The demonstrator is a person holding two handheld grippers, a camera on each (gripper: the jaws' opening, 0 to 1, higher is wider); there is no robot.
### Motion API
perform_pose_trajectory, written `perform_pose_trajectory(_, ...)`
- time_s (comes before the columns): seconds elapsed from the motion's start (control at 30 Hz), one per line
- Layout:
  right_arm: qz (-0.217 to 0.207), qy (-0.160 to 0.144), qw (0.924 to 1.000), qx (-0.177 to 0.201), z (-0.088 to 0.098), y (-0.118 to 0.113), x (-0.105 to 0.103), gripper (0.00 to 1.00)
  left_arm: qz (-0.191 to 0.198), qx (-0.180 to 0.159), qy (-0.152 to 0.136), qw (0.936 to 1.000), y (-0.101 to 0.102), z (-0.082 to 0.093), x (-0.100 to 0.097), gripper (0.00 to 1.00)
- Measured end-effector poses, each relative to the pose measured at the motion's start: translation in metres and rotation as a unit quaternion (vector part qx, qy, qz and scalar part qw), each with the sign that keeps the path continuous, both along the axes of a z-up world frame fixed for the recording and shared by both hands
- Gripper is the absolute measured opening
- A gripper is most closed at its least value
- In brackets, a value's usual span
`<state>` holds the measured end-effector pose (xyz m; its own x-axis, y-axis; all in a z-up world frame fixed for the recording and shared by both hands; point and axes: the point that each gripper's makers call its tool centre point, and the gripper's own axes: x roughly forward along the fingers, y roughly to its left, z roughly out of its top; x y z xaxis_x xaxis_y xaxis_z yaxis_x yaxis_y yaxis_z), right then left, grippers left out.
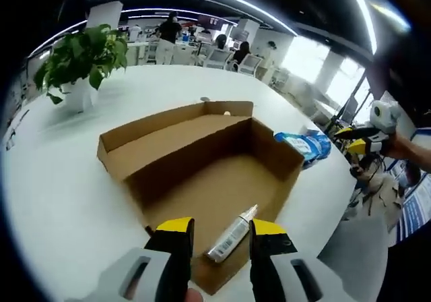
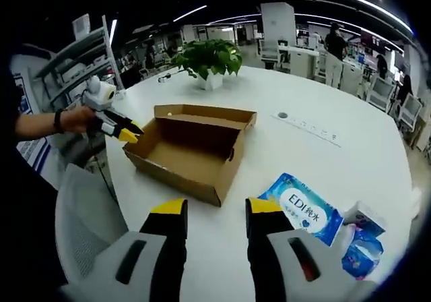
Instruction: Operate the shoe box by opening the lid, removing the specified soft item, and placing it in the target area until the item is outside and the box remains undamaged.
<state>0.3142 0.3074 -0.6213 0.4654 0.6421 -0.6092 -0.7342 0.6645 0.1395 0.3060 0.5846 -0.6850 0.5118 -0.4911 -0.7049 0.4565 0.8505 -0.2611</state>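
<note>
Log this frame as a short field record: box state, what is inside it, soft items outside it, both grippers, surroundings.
box: cardboard shoe box, open, lid flap folded back
inside: small tube lying on the box floor
outside: blue soft pack on white table, beside the box; smaller blue packs near it
left gripper: open, jaws either side of the tube, not closed on it
right gripper: open, empty, above the table
surroundings: potted plant on the table

You have the brown cardboard shoe box lying open on the white tabletop, lid flap folded back flat. A small silver tube lies inside on its floor. The blue soft tissue pack lies just beside the box.
</note>
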Motion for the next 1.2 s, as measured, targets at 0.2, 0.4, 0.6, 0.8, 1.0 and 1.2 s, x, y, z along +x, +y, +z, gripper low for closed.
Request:
perform_pose_trajectory(0.2, -0.019, 0.003, 0.9998, 0.008, 0.0, -0.015, -0.025, 0.36, -0.052, 0.041, 0.01, 0.9978, -0.007, -0.015, 0.007, 0.34)
perform_pose_trajectory(0.4, -0.049, 0.003, 0.9986, 0.019, 0.0, -0.027, -0.049, 0.39, -0.1, 0.047, 0.032, 0.9933, -0.019, -0.027, 0.009, 0.34)
perform_pose_trajectory(0.6, -0.087, -0.004, 0.9959, 0.025, 0.003, -0.037, -0.063, 0.4, -0.161, 0.086, 0.055, 0.9817, -0.023, -0.043, 0.005, 0.35)
perform_pose_trajectory(0.8, -0.134, -0.002, 0.9902, 0.039, -0.003, -0.052, -0.072, 0.39, -0.197, 0.095, 0.066, 0.9736, -0.03, -0.053, 0.006, 0.35)
perform_pose_trajectory(1.0, -0.165, -0.008, 0.9851, 0.049, -0.002, -0.06, -0.071, 0.39, -0.214, 0.096, 0.08, 0.9687, -0.03, -0.062, 0.005, 0.36)
perform_pose_trajectory(1.2, -0.172, -0.009, 0.9838, 0.05, -0.002, -0.058, -0.073, 0.39, -0.216, 0.09, 0.095, 0.9675, -0.031, -0.07, 0.002, 0.36)
